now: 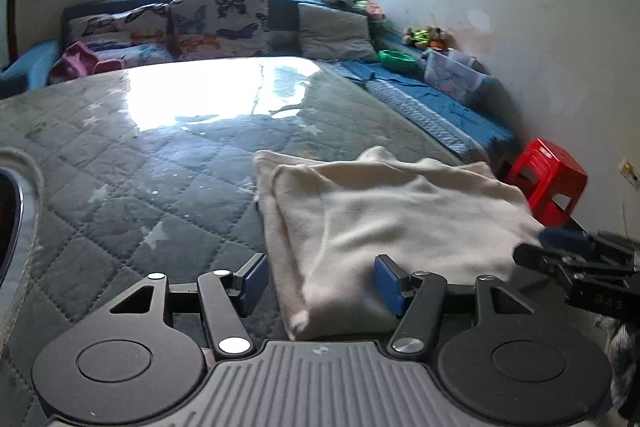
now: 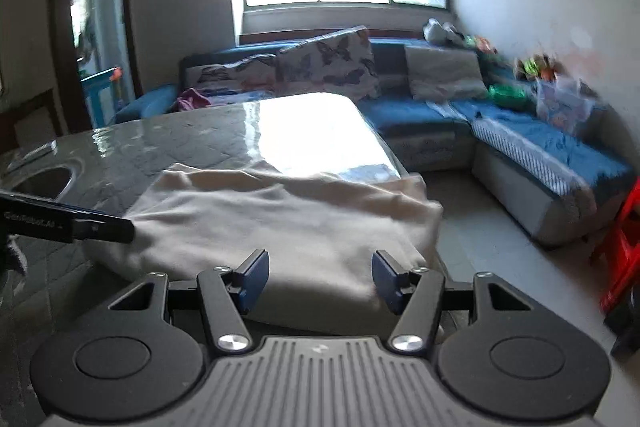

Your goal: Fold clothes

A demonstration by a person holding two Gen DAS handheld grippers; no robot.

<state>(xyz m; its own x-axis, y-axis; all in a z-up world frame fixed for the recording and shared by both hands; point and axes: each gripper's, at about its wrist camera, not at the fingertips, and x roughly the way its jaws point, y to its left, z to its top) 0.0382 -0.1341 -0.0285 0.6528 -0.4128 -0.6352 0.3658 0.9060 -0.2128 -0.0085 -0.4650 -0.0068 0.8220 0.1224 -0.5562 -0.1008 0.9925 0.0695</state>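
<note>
Garment (image 1: 380, 223): one cream-coloured piece, folded into a rough rectangle of at least two layers, lying on the bench (image 1: 120, 163) at its near right corner. The right edge of the cloth sits at the bench edge, seen in the right wrist view against the tiled floor (image 2: 480, 227) beyond. The bench surface is a grey quilted cover with star marks under a glossy clear sheet that reflects the window.

Left gripper (image 1: 320, 285): blue-padded fingers spread wide, holding nothing. The near left corner of the garment lies between and below them; whether the pads touch the cloth cannot be told. In the right wrist view this gripper appears as a dark bar at the garment's left edge (image 2: 100, 225).

Right gripper (image 2: 318, 281): fingers likewise spread wide and empty, positioned over the near edge of the garment. In the left wrist view it enters from the right, its tip (image 1: 560, 251) at the cloth's right side; contact cannot be confirmed.

Surroundings: blue corner sofa (image 2: 420, 115) with butterfly-print cushions (image 1: 224, 19) behind the bench, red plastic stool (image 1: 548, 179) on the floor to the right, clear storage box (image 1: 452, 75) on the sofa by the wall.
</note>
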